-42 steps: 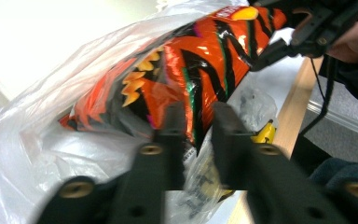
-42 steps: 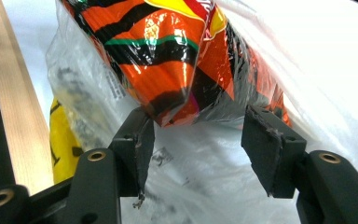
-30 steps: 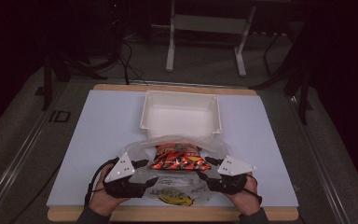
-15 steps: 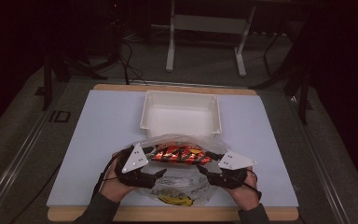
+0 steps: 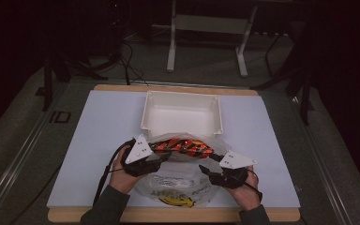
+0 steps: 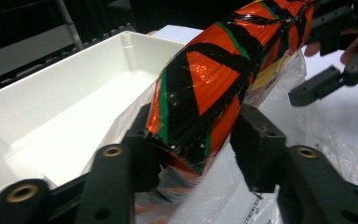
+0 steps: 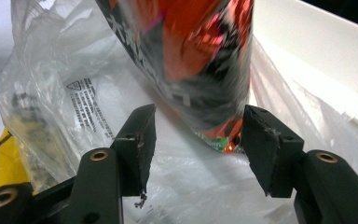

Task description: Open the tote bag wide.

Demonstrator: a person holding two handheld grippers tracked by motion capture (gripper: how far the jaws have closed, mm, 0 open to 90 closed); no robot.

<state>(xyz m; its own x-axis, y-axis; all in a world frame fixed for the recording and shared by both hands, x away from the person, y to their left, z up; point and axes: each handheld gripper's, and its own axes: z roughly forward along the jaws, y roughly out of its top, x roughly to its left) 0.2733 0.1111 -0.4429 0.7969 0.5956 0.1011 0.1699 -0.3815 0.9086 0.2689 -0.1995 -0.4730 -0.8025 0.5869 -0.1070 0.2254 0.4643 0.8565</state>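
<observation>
Work in hand: transfer of the orange-and-black foil packet [image 5: 182, 146] out of the clear plastic bag [image 5: 180, 183] toward the white bin [image 5: 182, 112].
Change, left gripper [image 5: 157, 159]: its fingers have just been closing. One second ago they stand wide at the left end of the packet; now the left gripper view shows both pads pressed against the packet end [image 6: 200, 93], with bag film bunched under it. State: grasping the packet.
Change, left hand: it has shifted right, toward the packet.
Right gripper [image 5: 209, 169]: no notable shift. In the right gripper view its fingers [image 7: 140, 140] stand apart, with the packet end [image 7: 200, 60] between them and a visible gap at each side. State: released.
Packet location: near the middle of the desk [image 5: 103, 136], lying across from left to right over the mouth of the bag, just on the near side of the bin.
Bin: nothing visible inside; far side of the packet, touching the bag edge.
Meaning for the task: by estimate, the left grasp is now made, so the packet can be drawn clear of the bag. The right gripper is not yet committed; it can either clamp the other end or pin the bag.
Risk: bag film caught with the packet may lift along with it.
</observation>
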